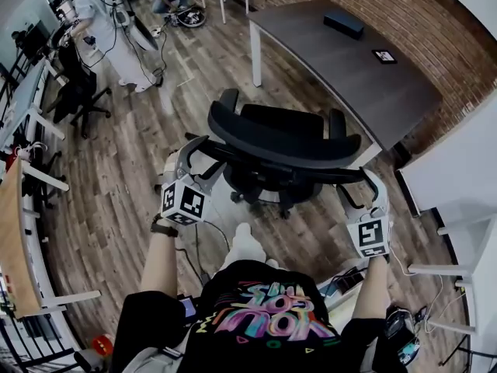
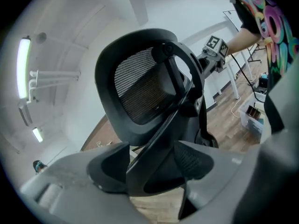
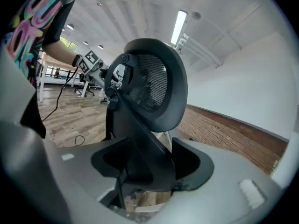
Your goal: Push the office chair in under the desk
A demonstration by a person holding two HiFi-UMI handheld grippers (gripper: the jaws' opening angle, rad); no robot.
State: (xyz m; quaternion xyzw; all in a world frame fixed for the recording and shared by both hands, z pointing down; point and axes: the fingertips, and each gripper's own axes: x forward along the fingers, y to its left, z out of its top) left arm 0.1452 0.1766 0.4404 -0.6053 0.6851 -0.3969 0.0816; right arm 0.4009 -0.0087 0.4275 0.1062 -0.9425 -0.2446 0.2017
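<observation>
Near the desk (image 1: pixel 349 68), left hand-held gripper (image 2: pixel 149 167) and right hand-held gripper (image 3: pixel 152 162) gape, unclamped, astride the office chair (image 1: pixel 283 142).

head view: above, steeply down on chair (image 1: pixel 279 123) | both gripper views: close, upward along jaws, chair between them, from opposite sides | shared: headrest (image 2: pixel 140 87)

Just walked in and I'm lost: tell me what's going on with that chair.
A person stands behind the black office chair, holding a gripper in each hand. The left gripper and right gripper both have their fingers open around the chair's back frame, not clamped on it. The chair faces the dark desk but stands out on the wood floor, not yet pushed under.
</observation>
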